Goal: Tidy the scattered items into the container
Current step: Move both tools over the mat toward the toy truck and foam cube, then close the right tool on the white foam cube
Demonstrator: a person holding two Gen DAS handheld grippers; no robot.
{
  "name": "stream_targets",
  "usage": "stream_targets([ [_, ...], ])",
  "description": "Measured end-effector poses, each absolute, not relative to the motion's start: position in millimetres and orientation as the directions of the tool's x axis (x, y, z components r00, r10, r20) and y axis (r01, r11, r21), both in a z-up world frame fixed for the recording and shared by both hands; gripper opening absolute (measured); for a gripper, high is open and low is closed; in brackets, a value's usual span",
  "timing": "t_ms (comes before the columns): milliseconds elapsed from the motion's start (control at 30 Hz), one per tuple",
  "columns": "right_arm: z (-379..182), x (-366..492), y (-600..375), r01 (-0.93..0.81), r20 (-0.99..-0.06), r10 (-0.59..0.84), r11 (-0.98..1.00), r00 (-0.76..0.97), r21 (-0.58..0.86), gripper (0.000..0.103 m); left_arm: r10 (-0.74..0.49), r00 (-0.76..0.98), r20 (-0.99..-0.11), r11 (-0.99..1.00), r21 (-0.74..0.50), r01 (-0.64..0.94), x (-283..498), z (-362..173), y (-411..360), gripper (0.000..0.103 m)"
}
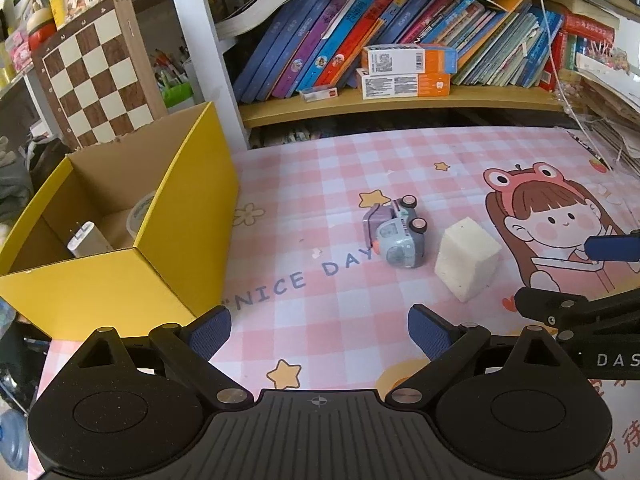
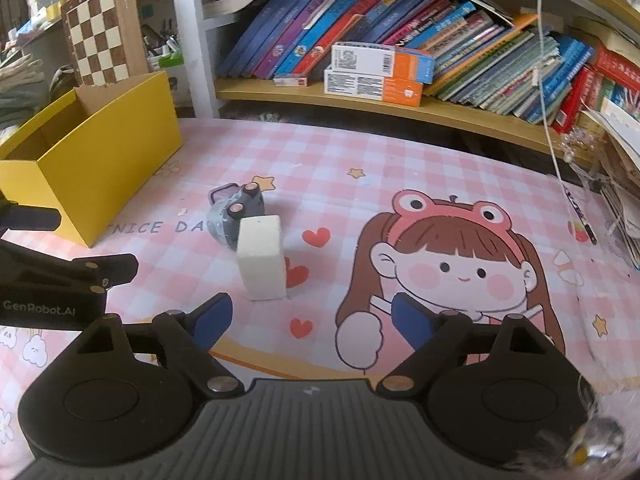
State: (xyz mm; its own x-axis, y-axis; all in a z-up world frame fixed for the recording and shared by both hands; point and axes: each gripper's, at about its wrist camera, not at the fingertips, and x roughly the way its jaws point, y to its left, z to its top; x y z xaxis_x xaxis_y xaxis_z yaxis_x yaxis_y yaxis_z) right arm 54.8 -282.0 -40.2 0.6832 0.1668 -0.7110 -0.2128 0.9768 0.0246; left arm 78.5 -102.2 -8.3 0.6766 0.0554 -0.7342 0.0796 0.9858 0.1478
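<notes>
Yellow cardboard box (image 1: 120, 216), upper left, already holds a few things, hard to identify. Toy car (image 1: 396, 232) and sponge block (image 2: 262, 260) remain mid-frame; left gripper (image 1: 320, 332) and right gripper (image 2: 312, 318) both gape empty, so the sponge probably gets pinched next.

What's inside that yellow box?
Inside the yellow box lie a white block-shaped thing and a round, pale tub. The near wall hides the rest of the floor.

Matt yellow cardboard box (image 1: 172, 236); porous rough sponge block (image 1: 466, 265); glossy plastic toy car (image 1: 396, 232); smooth printed mat (image 1: 340, 320)
</notes>
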Motion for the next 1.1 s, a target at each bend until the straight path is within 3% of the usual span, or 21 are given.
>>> stream_targets([
  [200, -46, 66, -274, -0.239, -0.716, 0.183, 0.971, 0.674, 0.023, 0.078, 0.063, 0.675, -0.735, 0.986, 0.149, 0.071, 81, -9, -98, 0.097],
  [433, -58, 81, -266, -0.276, -0.728, 0.206, 0.961, 0.653, 0.025, 0.058, 0.071, 0.675, -0.734, 0.989, 0.14, 0.049, 87, -8, -93, 0.097],
  [767, -66, 97, -250, -0.339, -0.735, 0.233, 0.941, 0.637, 0.004, 0.05, 0.07, 0.664, -0.745, 0.989, 0.137, 0.049, 94, -13, -93, 0.097],
  [1100, -69, 104, -253, -0.33, -0.732, 0.241, 0.944, 0.638, 0.023, 0.035, 0.062, 0.657, -0.752, 0.985, 0.15, 0.079, 104, -19, -98, 0.097],
])
